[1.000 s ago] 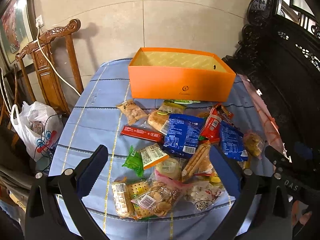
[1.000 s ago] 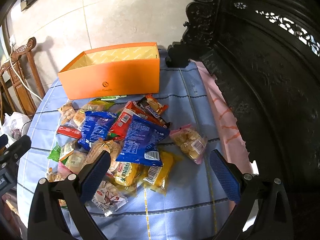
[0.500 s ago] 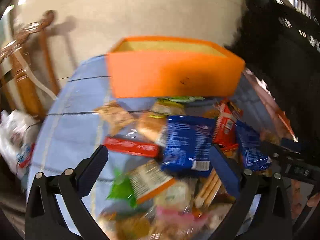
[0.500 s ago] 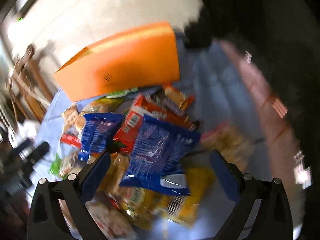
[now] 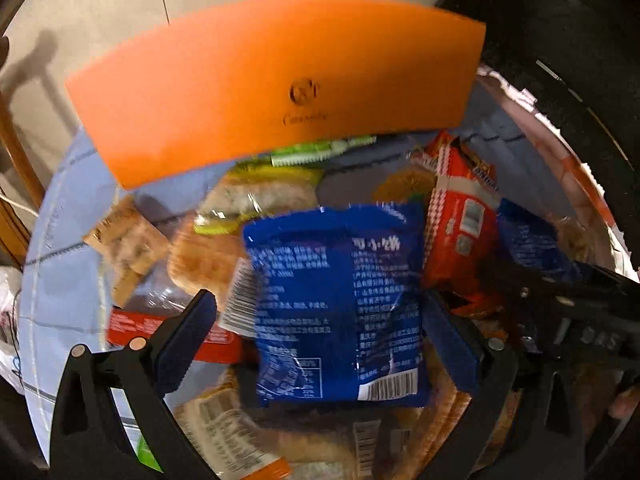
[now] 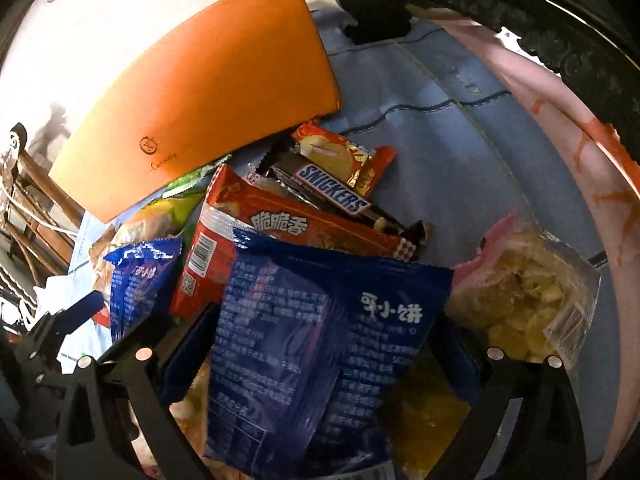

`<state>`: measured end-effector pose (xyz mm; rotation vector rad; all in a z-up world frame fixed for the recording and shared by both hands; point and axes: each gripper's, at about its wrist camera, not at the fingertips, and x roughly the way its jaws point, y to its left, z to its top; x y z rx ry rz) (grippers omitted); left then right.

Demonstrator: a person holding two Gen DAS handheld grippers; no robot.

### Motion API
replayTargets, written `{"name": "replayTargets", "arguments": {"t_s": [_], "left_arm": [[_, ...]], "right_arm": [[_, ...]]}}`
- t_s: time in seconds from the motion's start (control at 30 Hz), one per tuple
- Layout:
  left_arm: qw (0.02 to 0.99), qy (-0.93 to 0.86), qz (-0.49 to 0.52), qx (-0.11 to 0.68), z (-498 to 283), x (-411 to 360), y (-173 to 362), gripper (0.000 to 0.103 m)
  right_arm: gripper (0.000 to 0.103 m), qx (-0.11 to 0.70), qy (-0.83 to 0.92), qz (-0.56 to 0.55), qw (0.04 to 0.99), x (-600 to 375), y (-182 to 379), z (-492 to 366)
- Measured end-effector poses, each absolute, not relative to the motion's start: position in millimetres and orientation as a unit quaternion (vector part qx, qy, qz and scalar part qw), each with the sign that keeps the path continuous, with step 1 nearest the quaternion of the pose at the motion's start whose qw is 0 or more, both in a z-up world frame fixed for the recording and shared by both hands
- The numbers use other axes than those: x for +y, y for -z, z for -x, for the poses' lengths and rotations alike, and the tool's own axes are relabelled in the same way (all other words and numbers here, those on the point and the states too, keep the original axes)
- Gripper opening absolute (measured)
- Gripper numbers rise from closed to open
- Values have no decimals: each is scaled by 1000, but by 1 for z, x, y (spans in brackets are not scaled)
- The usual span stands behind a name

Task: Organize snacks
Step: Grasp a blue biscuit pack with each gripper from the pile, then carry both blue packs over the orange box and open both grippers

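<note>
Straddling one blue packet (image 5: 336, 312), the left gripper (image 5: 320, 336) stood wide, its pads apart from the wrapper. The right gripper (image 6: 320, 356) was likewise wide around another blue packet (image 6: 304, 344), near the orange box (image 6: 200, 100).

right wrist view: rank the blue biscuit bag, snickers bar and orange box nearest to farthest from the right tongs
1. blue biscuit bag, between the right tongs
2. Snickers bar, mid-pile, beyond the red packet
3. orange box, farthest, upper left
</note>
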<state>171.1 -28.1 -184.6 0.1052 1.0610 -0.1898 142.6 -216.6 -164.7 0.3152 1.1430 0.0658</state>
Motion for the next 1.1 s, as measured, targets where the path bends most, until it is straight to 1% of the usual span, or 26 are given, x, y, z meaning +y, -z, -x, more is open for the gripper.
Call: {"name": "replayTargets", "arguments": {"t_s": [0.03,0.07,0.1,0.13,0.17,0.2,0.27,0.3,0.43,0.53,0.63,0.73,0.8,0.9,1.03,1.1], "left_arm": [[857,85,-47,507,-171,-28,186,99],[860,78,-44,503,-169,-30,186,97],[862,78,-45,499,-167,-33,187,87],[864,81,-52,495,-165,-37,187,80],[867,75,-66,488,-161,-43,187,74],[867,73,-76,488,-158,-48,186,63],[864,75,-79,491,-156,-54,187,55],[864,72,-79,492,-154,-55,186,53],[859,77,-70,501,-147,-55,177,51],[861,83,-58,499,-142,-51,166,51],[871,95,-40,481,-136,-43,140,51],[885,100,-12,454,-138,-33,108,51],[897,86,-1,434,-147,-21,87,51],[911,43,-9,410,-170,-6,66,51],[924,4,-5,384,-206,14,41,51],[928,-10,-12,371,-226,20,31,51]], "right_arm": [[79,538,-47,-163,826,-216,164,-140],[67,539,-59,-181,821,-217,162,-137],[64,541,-57,-191,817,-219,161,-134],[59,543,-51,-184,818,-218,161,-133],[56,544,-51,-169,820,-216,160,-131],[54,544,-49,-167,821,-215,160,-129],[51,545,-43,-187,816,-219,155,-125],[51,546,-39,-198,813,-221,154,-122],[51,540,-39,-172,823,-218,137,-117],[51,526,-45,-193,827,-224,118,-117],[51,508,-48,-204,835,-236,96,-113],[51,470,-43,-151,869,-232,61,-117],[51,434,-39,-121,892,-227,35,-128],[51,406,-52,-127,903,-226,11,-150],[51,382,-64,-112,915,-215,-18,-191],[51,375,-85,-130,914,-213,-26,-220]]}}
